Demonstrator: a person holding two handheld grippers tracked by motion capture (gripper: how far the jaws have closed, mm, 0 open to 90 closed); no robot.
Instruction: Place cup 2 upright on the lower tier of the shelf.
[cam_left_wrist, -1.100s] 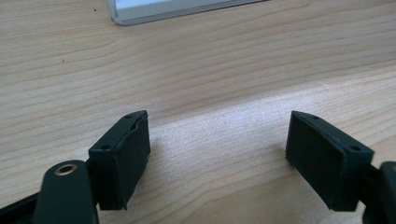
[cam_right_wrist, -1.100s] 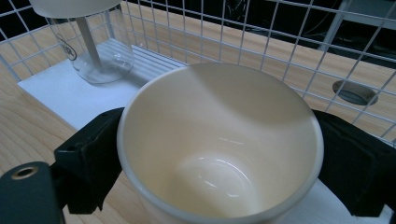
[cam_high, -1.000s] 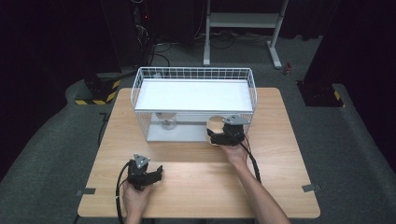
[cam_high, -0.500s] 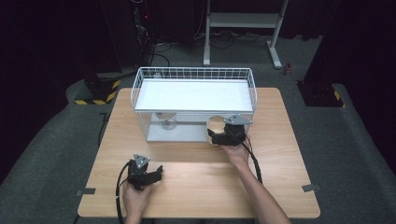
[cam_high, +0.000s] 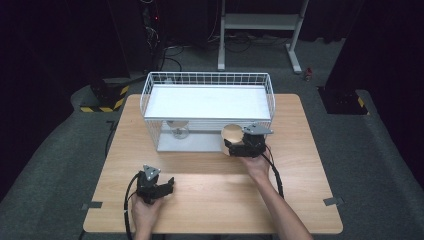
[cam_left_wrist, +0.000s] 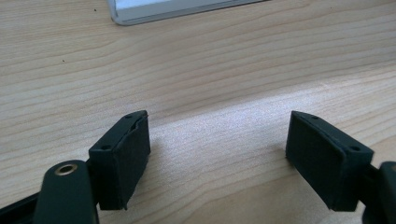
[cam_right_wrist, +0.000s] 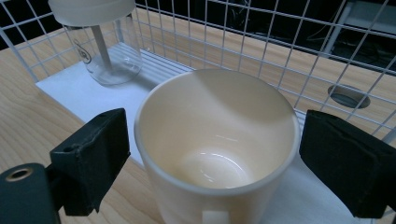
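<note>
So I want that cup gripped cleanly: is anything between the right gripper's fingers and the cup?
Nothing visible. The cup sits between the right gripper's fingers, with a small bare gap on each side. The bottle stands farther back, inside the basket.

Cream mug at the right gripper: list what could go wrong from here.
1. The right gripper straddles the cream mug with gaps beside both pads; closing off-centre could push or tip it.
2. The wire basket stands right behind; the mug could catch its wires.
3. The clear bottle is nearby and might get knocked.
</note>
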